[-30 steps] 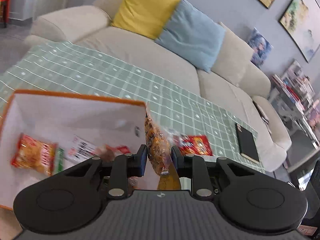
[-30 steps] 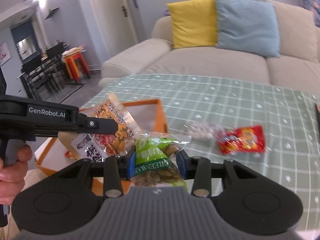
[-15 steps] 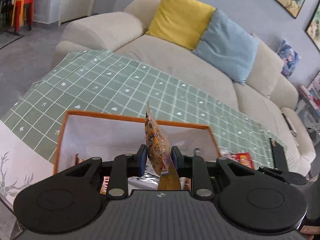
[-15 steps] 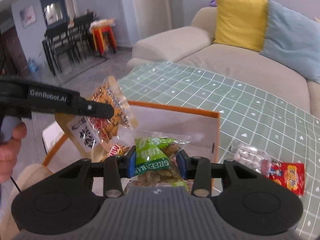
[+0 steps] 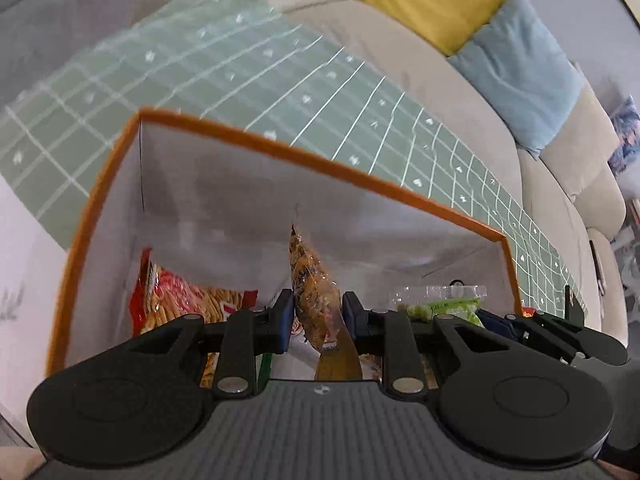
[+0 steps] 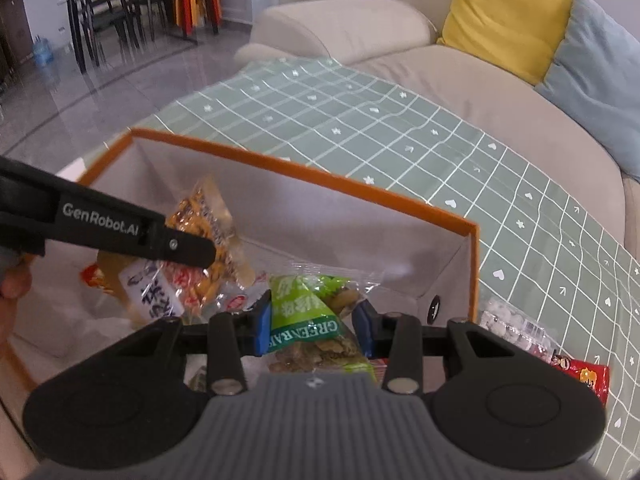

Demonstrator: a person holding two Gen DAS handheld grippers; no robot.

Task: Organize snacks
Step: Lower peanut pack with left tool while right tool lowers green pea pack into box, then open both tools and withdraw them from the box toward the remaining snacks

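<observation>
An orange-rimmed box (image 5: 312, 160) (image 6: 304, 176) with pale inner walls stands on the green checked tablecloth. My left gripper (image 5: 316, 314) is shut on an orange snack bag (image 5: 314, 288), held edge-on over the box's inside. From the right wrist view that bag (image 6: 200, 220) hangs from the left gripper's finger (image 6: 176, 244). My right gripper (image 6: 316, 320) is shut on a green raisin packet (image 6: 308, 312), just over the box's near right part. A red snack bag (image 5: 176, 300) lies inside the box.
On the tablecloth (image 6: 360, 120) right of the box lie a clear packet of white sweets (image 6: 516, 328) and a red packet (image 6: 584, 376). A beige sofa (image 6: 340, 28) with yellow and blue cushions runs behind the table. A hand (image 6: 12, 284) holds the left gripper.
Both grippers have swung left and down over the box with their packets, and the box's inside now fills the lower view. Both grips are unchanged.
</observation>
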